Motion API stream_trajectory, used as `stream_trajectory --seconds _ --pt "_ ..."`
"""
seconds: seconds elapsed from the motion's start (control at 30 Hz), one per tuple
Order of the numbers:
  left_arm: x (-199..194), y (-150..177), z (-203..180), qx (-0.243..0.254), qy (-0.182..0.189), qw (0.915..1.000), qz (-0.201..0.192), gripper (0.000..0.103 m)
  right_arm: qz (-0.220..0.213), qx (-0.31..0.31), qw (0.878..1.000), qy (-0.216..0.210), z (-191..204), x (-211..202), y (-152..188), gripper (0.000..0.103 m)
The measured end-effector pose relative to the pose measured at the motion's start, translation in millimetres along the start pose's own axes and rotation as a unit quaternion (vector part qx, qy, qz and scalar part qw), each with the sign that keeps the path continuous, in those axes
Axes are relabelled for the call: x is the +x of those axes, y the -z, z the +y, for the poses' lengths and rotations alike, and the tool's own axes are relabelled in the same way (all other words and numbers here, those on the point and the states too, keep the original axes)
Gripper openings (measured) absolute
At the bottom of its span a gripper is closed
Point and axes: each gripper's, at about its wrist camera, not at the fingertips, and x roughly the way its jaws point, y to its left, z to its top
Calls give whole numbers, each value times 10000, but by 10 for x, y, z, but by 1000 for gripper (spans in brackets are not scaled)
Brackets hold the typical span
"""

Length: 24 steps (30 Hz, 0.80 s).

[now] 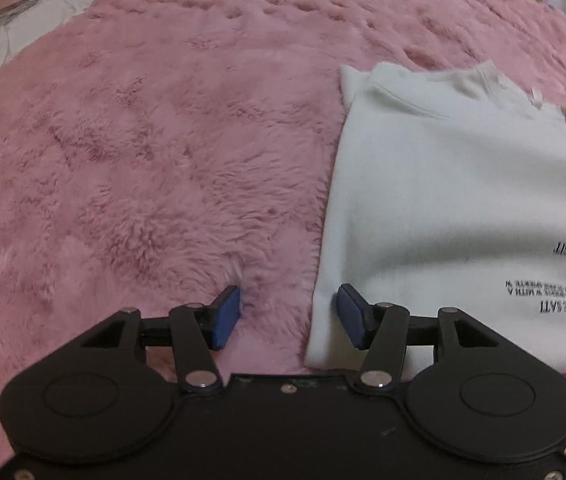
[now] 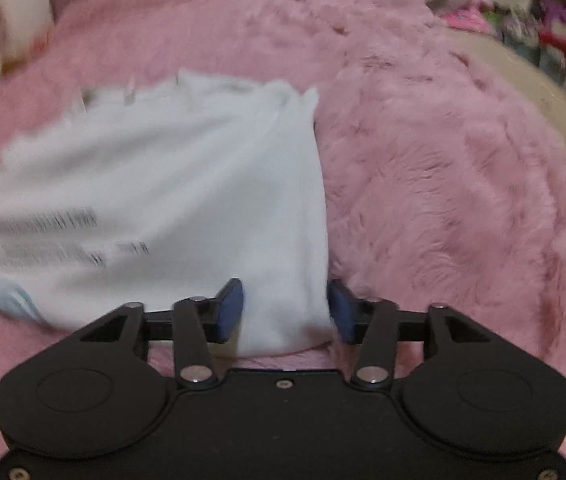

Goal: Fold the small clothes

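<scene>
Both grippers sit low at the near hem of the pale shirt (image 1: 463, 200), centre-right of the left view on the pink blanket (image 1: 143, 160). Left gripper (image 1: 289, 316) and right gripper (image 2: 287, 310) have jaws spread, each straddling a bottom corner, likely to pinch and fold upward.

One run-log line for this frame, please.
left gripper: open, straddling shirt's near left edge | right gripper: open, over near right corner | white printed shirt: sides folded in, flat on pink fluffy blanket
</scene>
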Motion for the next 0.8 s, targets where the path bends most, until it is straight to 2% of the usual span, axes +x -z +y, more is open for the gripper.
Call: stream_trajectory --seconds 0.07,0.13,0.17,0.2,0.23,0.3,0.43,0.5,0.6,0.67,0.73,0.77,0.8 --pt "-19 6 8 153 -143 9998 23 58 17 -312 9993 210 78 1 -5 4" --pt "-38 -2 31 353 -350 9987 55 56 -139 -191 9986 480 46 -100 0 0" --pt "-37 23 49 507 -665 9963 183 50 -178 -239 9977 601 29 -130 13 0" --pt "-4 57 57 731 -1004 9917 330 52 -85 -174 9980 610 0 -106 28 0" --pt "-10 112 104 813 -953 9916 328 52 -34 -10 9986 529 -48 -83 43 0" --pt "-78 160 199 572 -765 9951 260 52 -35 96 9987 496 -87 -56 48 0" --pt "-345 169 222 259 -748 9969 38 53 -265 77 9979 585 -3 -243 -2 0" --pt "-492 142 164 109 -455 9988 -176 55 -392 92 9981 459 34 -304 -47 0" --pt "-552 35 49 43 23 9995 -297 56 -464 30 9980 429 118 -318 -95 0" --pt "-468 20 -57 75 143 9990 -406 56 -419 -1 9979 495 151 -256 -105 0" --pt "-294 60 -86 142 83 9997 -188 57 -256 22 9982 538 138 -171 -82 0" --pt "-94 97 -97 185 -97 9995 239 59 -190 25 9983 552 123 -158 -54 0" --pt "27 140 -102 163 -97 9986 499 61 -151 78 9983 556 84 -131 -41 0"
